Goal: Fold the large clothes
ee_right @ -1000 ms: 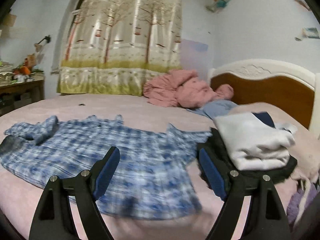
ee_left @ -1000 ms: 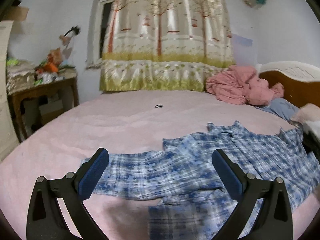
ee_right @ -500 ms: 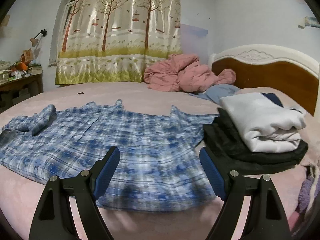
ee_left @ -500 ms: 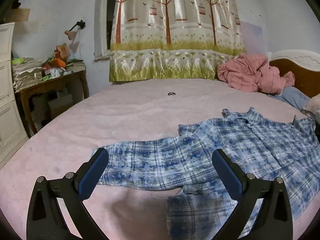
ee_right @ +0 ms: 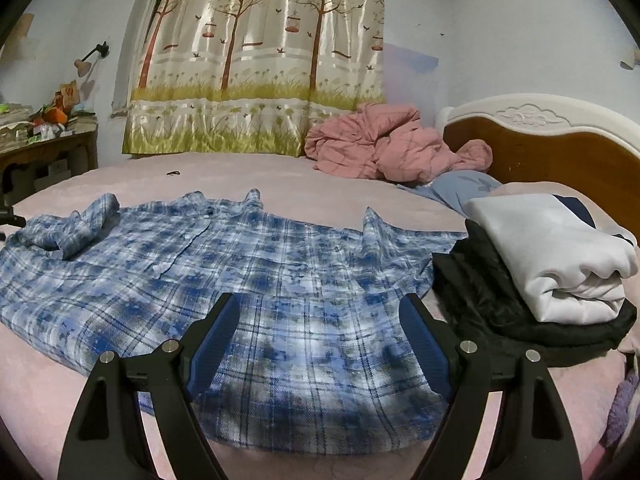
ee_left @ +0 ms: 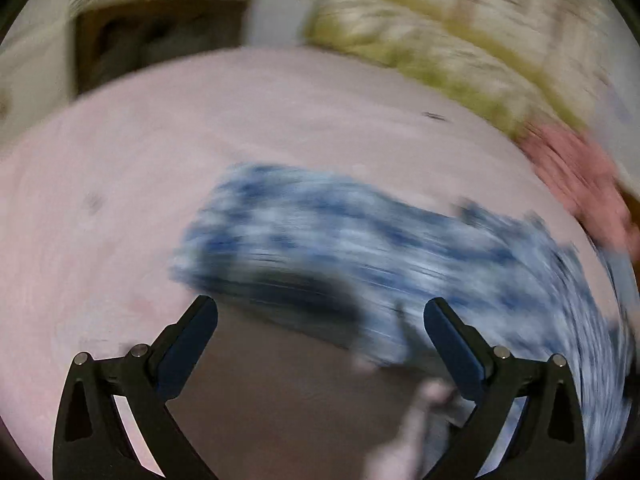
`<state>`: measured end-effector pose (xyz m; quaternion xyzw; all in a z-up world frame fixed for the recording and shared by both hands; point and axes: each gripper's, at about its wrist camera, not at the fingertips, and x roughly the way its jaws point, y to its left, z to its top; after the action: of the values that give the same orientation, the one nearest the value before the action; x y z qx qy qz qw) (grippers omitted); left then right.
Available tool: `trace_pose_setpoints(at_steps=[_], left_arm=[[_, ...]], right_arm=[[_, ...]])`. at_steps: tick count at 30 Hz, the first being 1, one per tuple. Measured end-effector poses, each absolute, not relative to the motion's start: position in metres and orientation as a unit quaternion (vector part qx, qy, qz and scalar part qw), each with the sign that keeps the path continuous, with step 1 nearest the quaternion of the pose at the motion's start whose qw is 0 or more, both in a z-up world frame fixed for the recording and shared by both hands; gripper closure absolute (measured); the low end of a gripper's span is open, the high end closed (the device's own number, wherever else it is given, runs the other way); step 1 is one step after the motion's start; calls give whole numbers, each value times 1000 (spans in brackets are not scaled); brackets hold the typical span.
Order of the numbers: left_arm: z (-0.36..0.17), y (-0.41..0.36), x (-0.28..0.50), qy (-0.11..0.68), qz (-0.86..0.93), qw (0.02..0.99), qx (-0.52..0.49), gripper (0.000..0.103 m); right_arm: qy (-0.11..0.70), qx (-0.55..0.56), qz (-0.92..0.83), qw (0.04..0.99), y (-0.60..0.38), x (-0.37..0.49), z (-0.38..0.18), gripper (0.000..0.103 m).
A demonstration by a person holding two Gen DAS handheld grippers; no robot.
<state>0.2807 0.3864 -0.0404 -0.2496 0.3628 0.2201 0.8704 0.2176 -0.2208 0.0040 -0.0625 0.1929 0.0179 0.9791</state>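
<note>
Two tools | left tool jaws apart, empty | right tool jaws apart, empty, over plaid shirt

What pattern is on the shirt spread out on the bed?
Blue and white plaid shirt; clearest in the right wrist view.

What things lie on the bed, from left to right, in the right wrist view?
Blue plaid shirt → black folded garment with a white folded garment on top of it.
</note>
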Motion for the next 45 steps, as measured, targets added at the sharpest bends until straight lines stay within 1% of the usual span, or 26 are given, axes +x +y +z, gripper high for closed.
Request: trace_pose_setpoints(at_steps=[2,3,5,6,7,8,9,10,11,14,18,21,23,25,27,29,32,33,34,35,36,40,43,45], left_arm=[[-50,414,273,338,220,859,-316,2],[-49,419,273,333,215,861,-319,2],[-48,418,284,352,189,873,-279,2],[-51,415,292,364,187,877,-251,12],[-53,414,295,373,204,873,-238,32],[-51,412,296,374,220,873,-222,48],[-46,408,296,368,211,881,-211,90],[-42,404,296,363,191,887,-211,97],[-34,398,294,351,182,896,-201,97],[5,355,289,293,158,935,-122,97],[74,284,281,208,61,970,-106,98],[118,219,285,179,-25,980,-86,97],[138,167,292,173,-82,979,-71,97],[148,123,299,177,-139,971,-80,97],[147,83,311,189,-204,955,-101,97],[138,43,320,200,-247,942,-104,97],[117,2,332,221,-272,932,-92,96],[106,-7,336,232,-286,925,-94,89],[95,-16,338,245,-308,914,-98,65],[84,-20,341,257,-319,906,-103,47],[75,-19,338,257,-309,910,-104,26],[66,-1,325,247,-274,925,-86,24],[65,44,329,248,-215,940,-97,24],[68,73,338,255,-145,952,-83,24]], right_arm=[[194,-62,21,979,-221,216,2,19],[195,-62,22,978,-221,215,0,19],[198,-63,22,978,-222,214,-3,19],[200,-61,22,978,-222,215,-5,19],[202,-59,24,977,-222,216,-6,19],[207,-56,24,977,-222,218,-8,19],[210,-54,24,976,-222,219,-9,19],[212,-54,23,975,-222,220,-10,19],[214,-53,23,975,-222,221,-10,19],[212,-50,24,976,-224,221,-6,19],[197,-52,16,979,-226,219,5,19],[199,-42,13,979,-228,221,13,19],[197,-32,16,980,-229,222,19,19],[193,-23,20,981,-231,222,25,19],[195,2,43,980,-237,221,29,19],[200,33,51,978,-247,221,31,19],[204,37,27,978,-258,223,32,19],[209,40,18,977,-263,225,32,19],[212,43,12,976,-267,228,31,19],[218,50,12,975,-273,232,31,19],[222,56,14,973,-277,235,31,19],[239,77,39,967,-287,251,32,19],[253,84,70,961,-286,268,33,19],[274,101,103,951,-282,287,31,19]])
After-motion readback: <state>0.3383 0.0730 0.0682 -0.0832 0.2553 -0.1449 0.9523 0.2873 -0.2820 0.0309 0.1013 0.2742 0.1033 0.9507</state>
